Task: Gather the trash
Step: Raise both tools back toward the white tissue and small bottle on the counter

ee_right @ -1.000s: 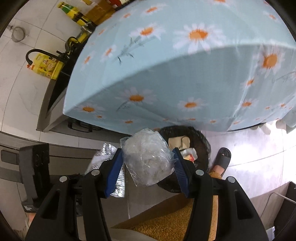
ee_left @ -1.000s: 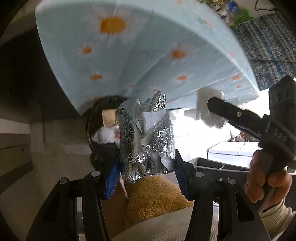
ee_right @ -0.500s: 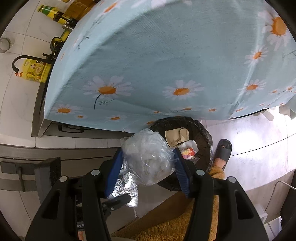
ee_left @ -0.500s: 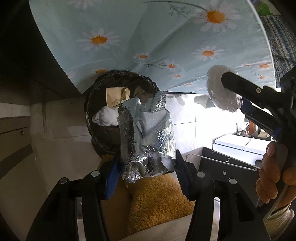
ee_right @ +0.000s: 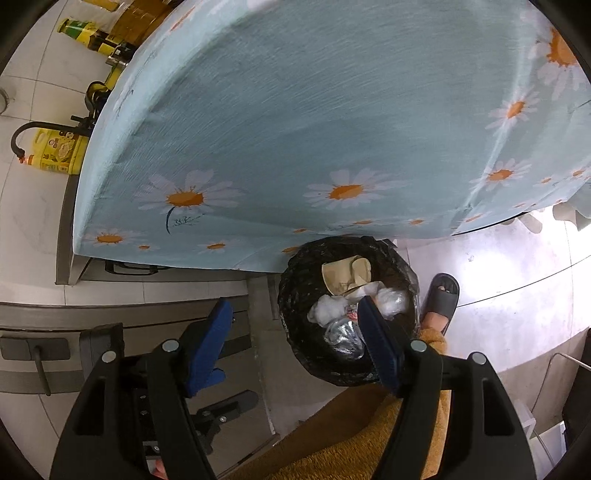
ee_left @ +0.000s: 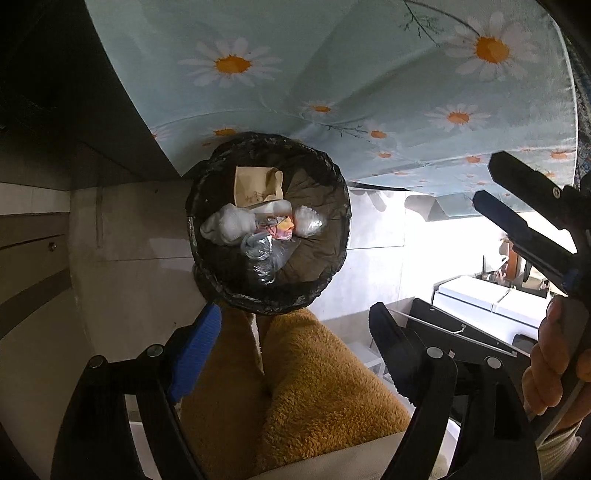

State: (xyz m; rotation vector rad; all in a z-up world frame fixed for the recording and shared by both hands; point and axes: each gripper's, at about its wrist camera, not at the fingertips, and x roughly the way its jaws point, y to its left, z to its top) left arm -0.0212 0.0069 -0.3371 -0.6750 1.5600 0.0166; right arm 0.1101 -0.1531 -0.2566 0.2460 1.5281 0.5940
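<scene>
Both your left gripper and right gripper have just sprung wide open and empty, with the bin sitting dead centre in the left view, closer than in the right.

This looked like a home kitchen. A table wore a light blue cloth with white and orange daisies on it. By the wall stood a big yellow jug of cooking oil and a bottle with a yellow label. The floor had pale, shiny tiles. A small round bin with a black bag stood under the edge of the table, with paper and plastic scraps inside. A person stood next to it in fuzzy, mustard-yellow trousers and a dark slipper.
</scene>
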